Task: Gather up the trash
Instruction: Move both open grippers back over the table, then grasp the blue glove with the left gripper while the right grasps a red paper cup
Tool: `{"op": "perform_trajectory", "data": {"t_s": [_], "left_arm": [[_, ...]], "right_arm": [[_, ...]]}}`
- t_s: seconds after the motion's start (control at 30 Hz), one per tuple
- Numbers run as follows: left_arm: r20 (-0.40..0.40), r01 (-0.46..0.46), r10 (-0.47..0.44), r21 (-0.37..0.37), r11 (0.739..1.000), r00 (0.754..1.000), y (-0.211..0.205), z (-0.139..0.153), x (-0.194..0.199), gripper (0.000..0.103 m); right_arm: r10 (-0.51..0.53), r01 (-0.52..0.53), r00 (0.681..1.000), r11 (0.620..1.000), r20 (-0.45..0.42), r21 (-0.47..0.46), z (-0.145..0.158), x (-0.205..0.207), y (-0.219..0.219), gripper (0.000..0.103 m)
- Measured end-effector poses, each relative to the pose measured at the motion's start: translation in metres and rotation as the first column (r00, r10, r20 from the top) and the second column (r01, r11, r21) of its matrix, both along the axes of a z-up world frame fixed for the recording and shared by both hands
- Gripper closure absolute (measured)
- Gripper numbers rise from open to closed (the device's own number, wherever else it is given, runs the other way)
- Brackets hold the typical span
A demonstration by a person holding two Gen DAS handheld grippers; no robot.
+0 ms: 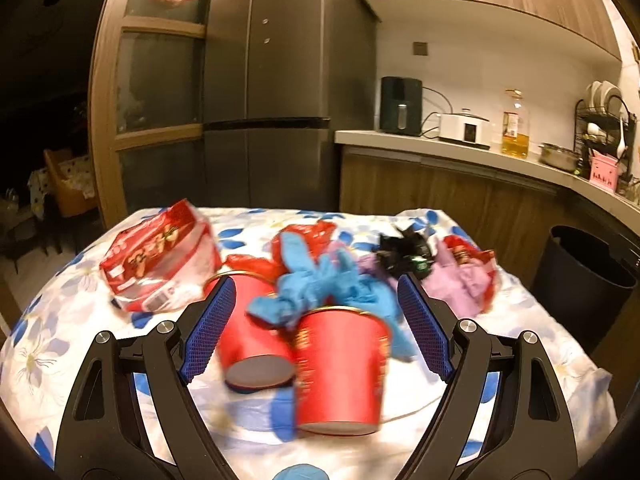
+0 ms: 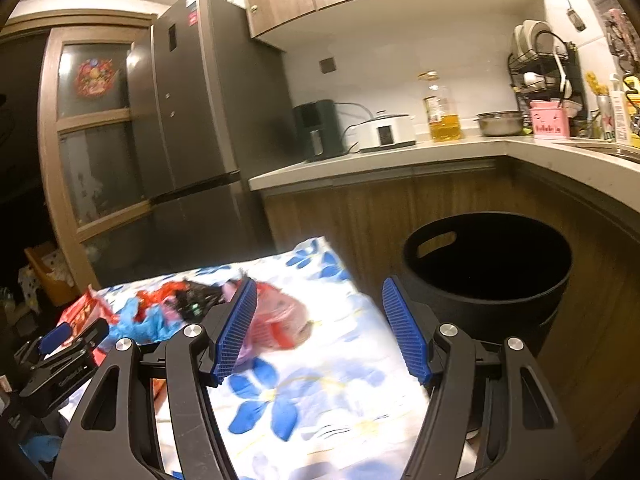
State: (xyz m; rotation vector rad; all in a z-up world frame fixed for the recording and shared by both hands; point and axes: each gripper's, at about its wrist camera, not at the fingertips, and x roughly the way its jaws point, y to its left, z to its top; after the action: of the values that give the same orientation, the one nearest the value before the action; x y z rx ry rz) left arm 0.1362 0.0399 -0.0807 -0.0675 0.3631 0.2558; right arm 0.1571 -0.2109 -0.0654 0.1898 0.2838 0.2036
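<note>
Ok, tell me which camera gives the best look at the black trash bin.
The right wrist view. There the black trash bin shows its whole round rim, a handle slot and its dark inside, beside the table. The left wrist view catches only part of it at the right edge, cut off by the fisheye border.

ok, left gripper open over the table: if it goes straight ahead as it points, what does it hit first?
Most likely the nearer red paper cup, lying between the open fingers of the left gripper, with the blue glove just beyond. Depth is blurred.
</note>
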Motion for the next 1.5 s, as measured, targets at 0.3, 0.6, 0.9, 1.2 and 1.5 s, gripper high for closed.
{"op": "perform_trajectory", "data": {"t_s": [0.3, 0.6, 0.9, 1.2, 1.5], "left_arm": [[-0.037, 0.015, -0.015, -0.016, 1.000, 0.999, 0.019, -0.010, 0.015, 0.036], [-0.135, 0.062, -0.068, -0.045, 0.997, 0.988, 0.030, -0.026, 0.039, 0.078], [-0.081, 0.091, -0.098, -0.082, 0.992, 0.992, 0.038, -0.019, 0.027, 0.102], [0.037, 0.040, -0.036, -0.106, 0.994, 0.999, 0.062, 0.010, -0.017, 0.102], [0.026, 0.012, -0.009, -0.124, 0.992, 1.000, 0.084, 0.004, -0.032, 0.102]], "right_arm": [[0.053, -0.053, 0.998, 0.998, -0.023, -0.014, -0.010, 0.000, 0.033, 0.038], [0.104, -0.106, 0.994, 0.994, -0.045, -0.039, -0.017, 0.002, 0.060, 0.038], [0.185, -0.190, 0.979, 0.980, -0.084, -0.063, -0.026, -0.004, 0.095, 0.038], [0.278, -0.289, 0.953, 0.954, -0.120, -0.080, -0.037, -0.013, 0.139, 0.026], [0.311, -0.330, 0.935, 0.939, -0.173, -0.098, -0.053, -0.007, 0.179, 0.021]]}}
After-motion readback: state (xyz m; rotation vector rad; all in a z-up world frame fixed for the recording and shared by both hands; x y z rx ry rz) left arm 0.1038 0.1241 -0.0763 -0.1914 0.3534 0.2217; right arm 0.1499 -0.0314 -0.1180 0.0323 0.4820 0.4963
